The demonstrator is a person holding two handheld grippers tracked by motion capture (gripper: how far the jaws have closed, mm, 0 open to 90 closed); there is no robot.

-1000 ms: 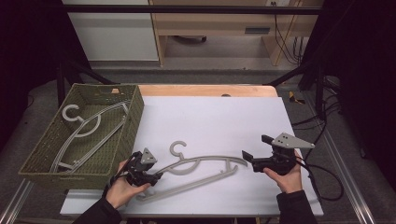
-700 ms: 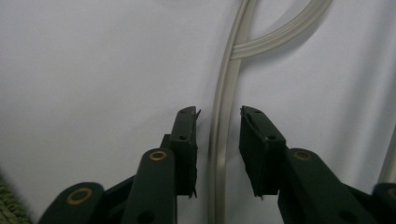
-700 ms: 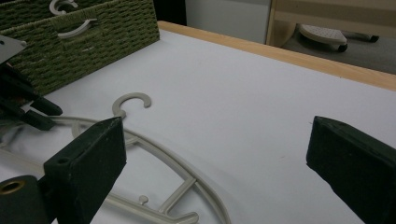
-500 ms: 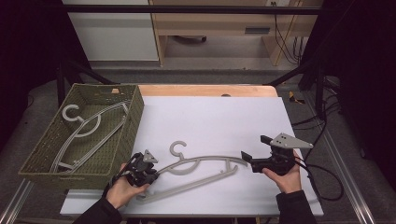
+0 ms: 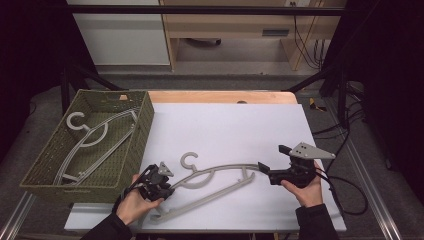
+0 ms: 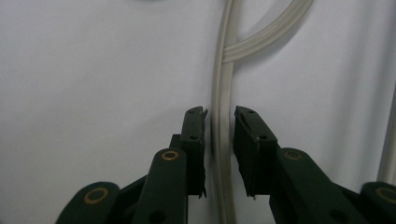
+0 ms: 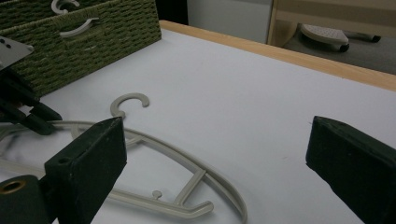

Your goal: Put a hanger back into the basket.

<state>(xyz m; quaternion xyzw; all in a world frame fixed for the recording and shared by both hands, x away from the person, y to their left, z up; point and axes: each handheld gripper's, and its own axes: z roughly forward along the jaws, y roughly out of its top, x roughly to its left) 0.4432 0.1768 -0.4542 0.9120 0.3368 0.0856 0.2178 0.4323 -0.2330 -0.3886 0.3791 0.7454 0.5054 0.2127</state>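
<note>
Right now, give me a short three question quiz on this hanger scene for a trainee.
1. True or false: the right gripper is clamped on the hanger on the table.
2. Where do the other hangers lie? A) in the green woven basket B) on the floor C) on the white table top
3. What sits between the left gripper jaws?

Key: 1 false, its jaws stand wide apart with nothing between them. 2 A. 3 The hanger's arm; the jaws have just been closing, and a slight gap shows beside one pad.
</note>
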